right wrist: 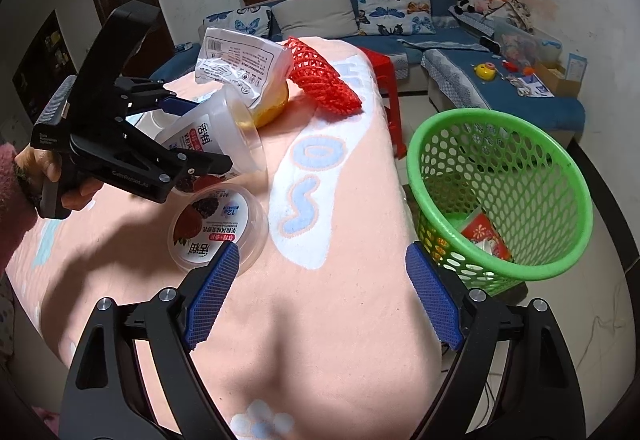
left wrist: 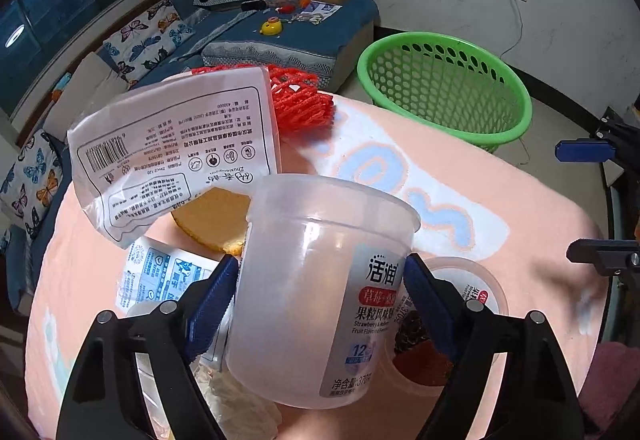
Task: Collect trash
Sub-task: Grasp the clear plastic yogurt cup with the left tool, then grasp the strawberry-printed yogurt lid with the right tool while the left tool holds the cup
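Note:
My left gripper (left wrist: 320,272) is shut on a translucent yogurt cup (left wrist: 312,292), one blue pad against each side. From the right wrist view that cup (right wrist: 224,127) hangs tilted in the left gripper (right wrist: 212,133), mouth toward the basket. A second clear tub with a fruit label (right wrist: 218,226) lies on the pink cloth just beyond my right gripper (right wrist: 322,250), which is open with nothing between its pads. Further back lie a white printed wrapper (left wrist: 172,143), a red foam net (left wrist: 300,99) and a yellow cake piece (left wrist: 212,220).
A green perforated basket (right wrist: 496,191) stands on the floor off the table's right edge with some red-and-white trash inside. A blue-white packet (left wrist: 164,276) and crumpled tissue (left wrist: 240,396) lie under the left gripper. A red stool (right wrist: 388,79) and blue sofa (right wrist: 500,79) stand behind.

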Tool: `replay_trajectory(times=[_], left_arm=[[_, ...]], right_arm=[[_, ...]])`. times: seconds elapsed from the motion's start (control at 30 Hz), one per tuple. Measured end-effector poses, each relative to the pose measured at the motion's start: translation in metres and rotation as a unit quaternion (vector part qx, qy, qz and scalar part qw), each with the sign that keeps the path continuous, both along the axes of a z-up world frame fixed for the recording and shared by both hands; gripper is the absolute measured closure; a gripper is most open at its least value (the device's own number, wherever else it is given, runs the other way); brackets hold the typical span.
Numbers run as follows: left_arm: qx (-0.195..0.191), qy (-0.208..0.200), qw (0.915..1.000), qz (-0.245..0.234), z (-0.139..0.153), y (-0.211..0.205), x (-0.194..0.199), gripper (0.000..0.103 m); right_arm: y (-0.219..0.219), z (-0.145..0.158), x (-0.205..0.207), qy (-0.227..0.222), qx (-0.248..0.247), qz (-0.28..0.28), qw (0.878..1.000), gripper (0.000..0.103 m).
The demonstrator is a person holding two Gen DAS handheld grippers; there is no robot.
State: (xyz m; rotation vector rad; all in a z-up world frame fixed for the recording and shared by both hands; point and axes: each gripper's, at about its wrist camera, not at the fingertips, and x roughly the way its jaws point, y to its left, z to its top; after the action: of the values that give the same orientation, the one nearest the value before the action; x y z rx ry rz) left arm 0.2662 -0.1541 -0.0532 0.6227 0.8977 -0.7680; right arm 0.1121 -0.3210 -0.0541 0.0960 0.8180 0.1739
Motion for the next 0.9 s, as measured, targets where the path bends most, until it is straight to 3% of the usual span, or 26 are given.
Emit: replay_trajectory(times=[0.43, 0.9], left_arm=[[-0.048, -0.009, 0.9985, 0.027, 0.028, 0.028, -0.017, 0.024], [-0.081, -0.027, 0.9937, 0.072, 0.062, 0.07, -0.036, 0.024]], right_arm=[[0.018, -0.001, 0.006, 0.002, 0.002, 0.023, 1.0, 0.017], [0.07, -0.018, 0.028, 0.033, 0.001, 0.088, 0.996, 0.009]])
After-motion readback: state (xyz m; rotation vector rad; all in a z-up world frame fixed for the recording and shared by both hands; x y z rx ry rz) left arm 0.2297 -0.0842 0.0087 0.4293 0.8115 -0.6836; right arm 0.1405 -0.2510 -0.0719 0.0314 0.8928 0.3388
